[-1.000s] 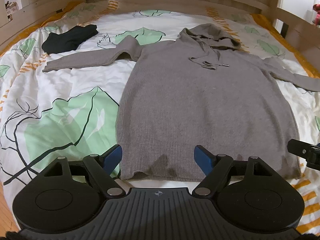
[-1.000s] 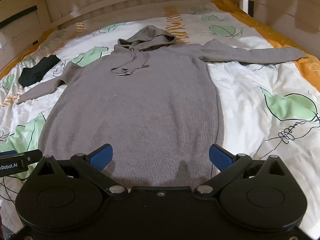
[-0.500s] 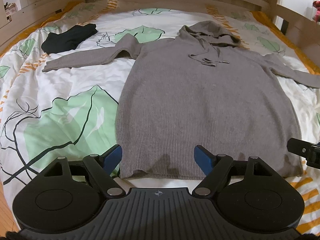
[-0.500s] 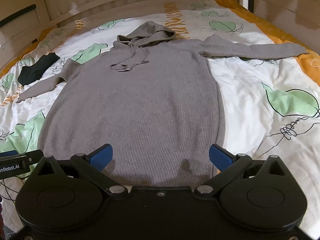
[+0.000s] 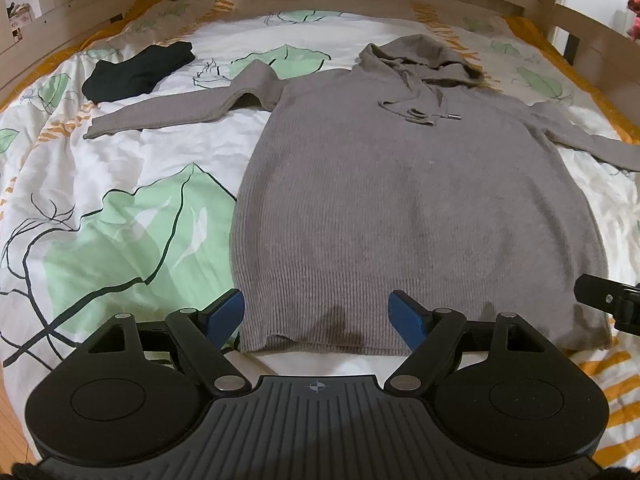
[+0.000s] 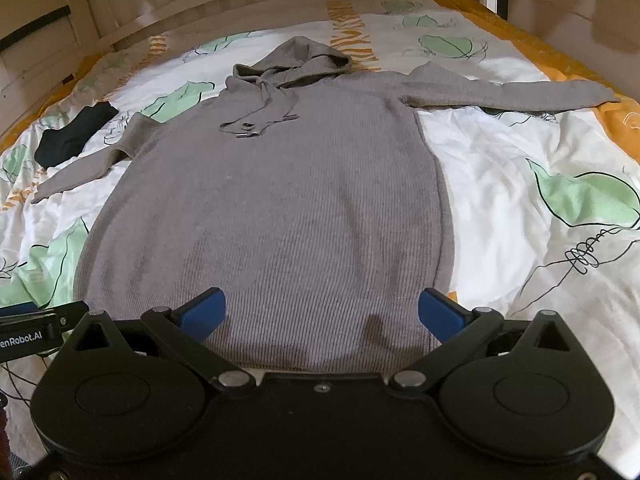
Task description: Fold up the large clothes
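We look down on a bed [image 5: 132, 184] dressed in a white sheet printed with green leaves and orange stripes, with pale wooden rails curving along the top of both views. At the upper left of the left wrist view a folded black garment [image 5: 138, 70] lies on the sheet, well apart from our work. Right of it, filling the middle of the frame, the grey hooded sweater [image 5: 416, 208] lies flat and face up, hood [image 6: 304, 58] toward the top, hem toward us, one sleeve [image 5: 176, 110] stretched out to the left and the other sleeve [image 6: 504, 90] to the right. At the bottom, the left gripper [image 5: 318, 312] hovers over the hem's left corner with its blue pads wide apart and nothing between them; the right gripper [image 6: 322, 312] hangs over the hem's right part, jaws likewise spread and empty. We judge the ribbed knit soft, limp and fairly heavy for cloth: it will sag and stretch when lifted, but is not slippery. We would pinch it at the hem corners or the sleeve cuffs, taking both layers. The drawstring [image 5: 420, 114] ends could snag. The only writing we can read is a cut-off "enRobot.AI" on the black part at the left edge of the right wrist view.
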The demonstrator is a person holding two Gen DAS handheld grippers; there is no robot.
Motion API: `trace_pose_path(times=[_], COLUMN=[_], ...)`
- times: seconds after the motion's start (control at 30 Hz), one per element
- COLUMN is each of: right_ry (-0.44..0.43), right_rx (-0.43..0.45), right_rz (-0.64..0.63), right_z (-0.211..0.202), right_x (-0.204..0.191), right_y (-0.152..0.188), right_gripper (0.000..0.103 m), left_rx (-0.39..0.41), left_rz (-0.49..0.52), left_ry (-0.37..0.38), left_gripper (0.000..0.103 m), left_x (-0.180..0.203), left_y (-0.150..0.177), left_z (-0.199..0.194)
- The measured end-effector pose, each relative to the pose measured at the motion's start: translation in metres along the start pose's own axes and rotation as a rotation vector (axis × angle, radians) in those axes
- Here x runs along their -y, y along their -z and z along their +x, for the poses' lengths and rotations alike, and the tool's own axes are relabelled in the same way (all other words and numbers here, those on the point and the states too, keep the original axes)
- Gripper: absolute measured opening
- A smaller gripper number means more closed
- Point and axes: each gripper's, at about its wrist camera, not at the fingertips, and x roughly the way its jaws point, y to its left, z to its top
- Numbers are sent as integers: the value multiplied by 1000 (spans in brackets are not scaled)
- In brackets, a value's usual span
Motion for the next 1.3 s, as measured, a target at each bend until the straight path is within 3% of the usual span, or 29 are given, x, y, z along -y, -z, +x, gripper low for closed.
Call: trace_pose_path(times=[0.87,1.3], right_ry=[0,9], right_rx=[-18,70], right_rz=[-8,-74], right_z=[5,11], right_x=[-3,-11], right_y=[-3,-22], right_gripper=[102,102], left_rx=[-11,57], left_rz=[-15,-45], left_ry=[-6,-9], left_gripper=[78,78], left_x=[-3,-17], left_y=[2,-25], left_z=[7,17])
